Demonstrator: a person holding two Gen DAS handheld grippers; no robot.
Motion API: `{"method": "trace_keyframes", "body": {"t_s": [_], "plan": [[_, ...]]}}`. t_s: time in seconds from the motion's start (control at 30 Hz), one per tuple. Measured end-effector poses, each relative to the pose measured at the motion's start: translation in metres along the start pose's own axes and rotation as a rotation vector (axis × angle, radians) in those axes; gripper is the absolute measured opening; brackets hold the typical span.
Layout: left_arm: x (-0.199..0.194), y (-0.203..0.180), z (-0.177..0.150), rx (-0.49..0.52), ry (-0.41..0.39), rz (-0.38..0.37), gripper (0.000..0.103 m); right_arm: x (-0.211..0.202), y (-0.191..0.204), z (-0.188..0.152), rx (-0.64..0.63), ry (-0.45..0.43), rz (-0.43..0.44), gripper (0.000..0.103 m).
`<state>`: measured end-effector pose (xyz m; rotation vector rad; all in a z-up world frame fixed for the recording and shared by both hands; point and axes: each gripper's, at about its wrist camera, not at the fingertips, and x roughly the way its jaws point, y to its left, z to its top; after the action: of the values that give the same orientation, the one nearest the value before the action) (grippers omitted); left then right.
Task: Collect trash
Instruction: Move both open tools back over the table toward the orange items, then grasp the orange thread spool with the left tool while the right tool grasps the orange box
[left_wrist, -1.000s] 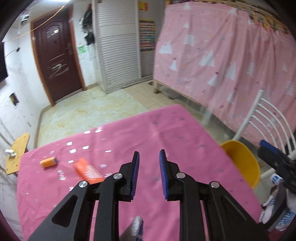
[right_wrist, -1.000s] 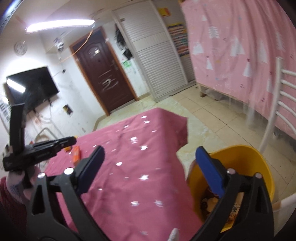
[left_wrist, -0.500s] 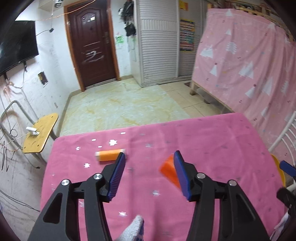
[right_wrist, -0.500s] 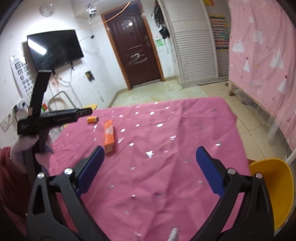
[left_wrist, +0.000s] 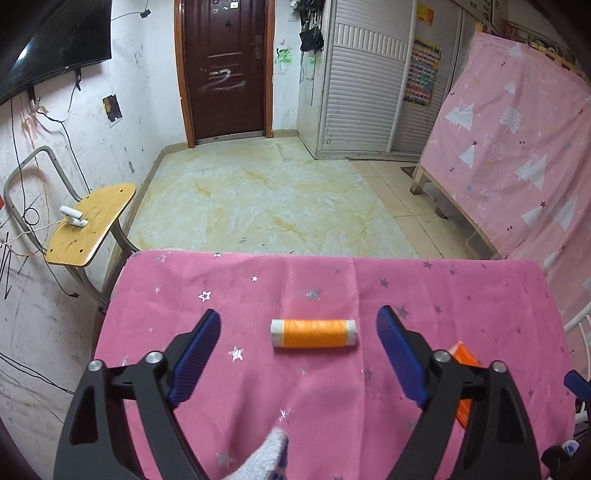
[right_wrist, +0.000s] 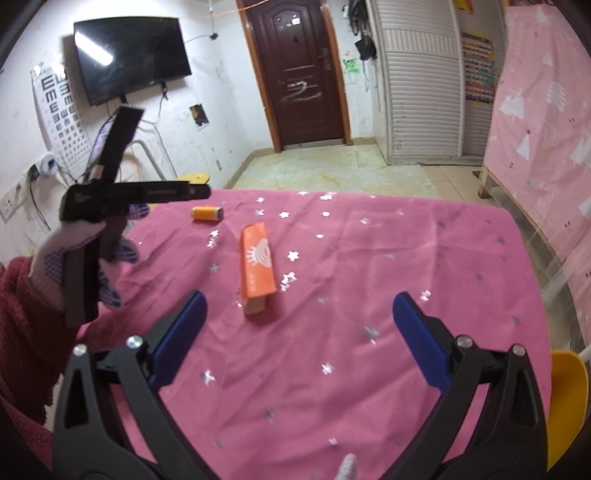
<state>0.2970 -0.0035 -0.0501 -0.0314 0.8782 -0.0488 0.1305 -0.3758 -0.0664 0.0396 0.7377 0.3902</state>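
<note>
An orange thread spool (left_wrist: 314, 333) with white ends lies on its side on the pink star-print tablecloth (left_wrist: 258, 295). My left gripper (left_wrist: 298, 341) is open, its blue pads on either side of the spool and a little nearer to me, not touching it. An orange carton (right_wrist: 257, 263) lies flat mid-table; its corner shows behind the left gripper's right finger (left_wrist: 466, 358). My right gripper (right_wrist: 300, 334) is open and empty above the cloth, nearer than the carton. The spool (right_wrist: 207, 213) and the left gripper (right_wrist: 199, 192) also show in the right wrist view.
A yellow bin (right_wrist: 567, 402) stands at the table's right edge. A wooden-seat chair (left_wrist: 88, 225) stands left of the table. A pink curtain (left_wrist: 517, 140) covers the right side. Tiled floor (left_wrist: 266, 199) and a dark door (left_wrist: 225, 66) lie beyond the table's far edge.
Both grippers swung left, away from the yellow bin. My left gripper opened from nearly shut and now frames the spool. My right gripper now faces the carton.
</note>
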Motion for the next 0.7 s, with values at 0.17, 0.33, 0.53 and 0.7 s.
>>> {"method": "trace_keyframes", "body": {"t_s": [0.17,0.33,0.53,0.7], "plan": [[0.022,-0.002,0.001,0.008,0.027,0.0,0.086,0.016,0.012,0.01,-0.035,0.027,0.02,0.097],[0.036,-0.007,0.001,0.036,0.044,0.017,0.086,0.04,0.027,0.019,-0.083,0.065,0.034,0.097],[0.046,-0.013,-0.001,0.055,0.076,0.024,0.086,0.067,0.045,0.027,-0.147,0.119,0.024,0.097],[0.047,-0.021,-0.004,0.09,0.081,0.028,0.078,0.082,0.052,0.032,-0.175,0.145,0.015,0.096]]}}
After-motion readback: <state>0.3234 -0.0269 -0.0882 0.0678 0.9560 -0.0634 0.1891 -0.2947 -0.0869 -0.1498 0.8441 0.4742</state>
